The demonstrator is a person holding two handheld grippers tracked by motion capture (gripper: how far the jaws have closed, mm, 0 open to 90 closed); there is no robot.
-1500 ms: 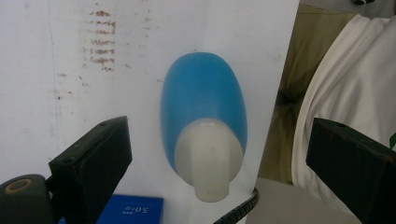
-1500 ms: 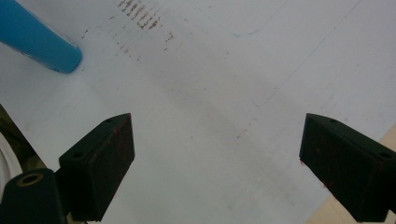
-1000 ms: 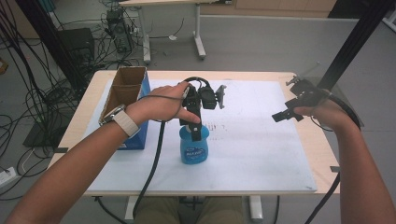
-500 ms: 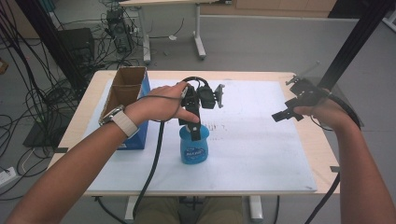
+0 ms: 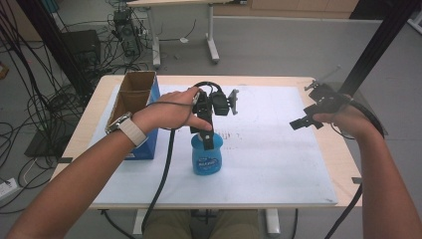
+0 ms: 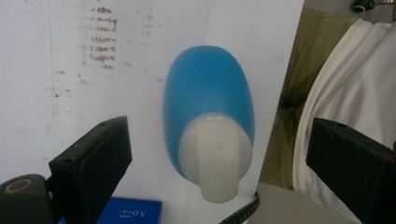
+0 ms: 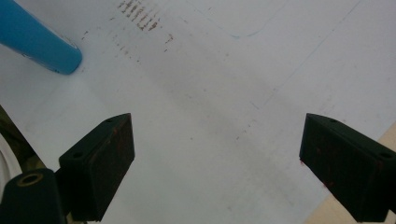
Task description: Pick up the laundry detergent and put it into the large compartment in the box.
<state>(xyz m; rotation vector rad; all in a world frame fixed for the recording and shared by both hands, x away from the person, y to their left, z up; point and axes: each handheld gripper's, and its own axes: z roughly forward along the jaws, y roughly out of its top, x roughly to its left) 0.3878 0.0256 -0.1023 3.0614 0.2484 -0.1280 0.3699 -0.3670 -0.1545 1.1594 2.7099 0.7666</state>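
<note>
In the high view the left gripper [image 5: 209, 142] covers the top of the blue bottle [image 5: 206, 159], whose label print is too small to read. In the right gripper view the bottle [image 7: 39, 44] is cut by the frame's upper left, far from those jaws.

The high view looks forward and down over the whole desk [image 5: 318, 84]. The left gripper view looks straight down, close above the blue plastic bottle with a white cap [image 6: 210, 126]. The right gripper view slants low across the white sheet [image 7: 224, 93], sharing that bottle [image 7: 39, 44].
</note>
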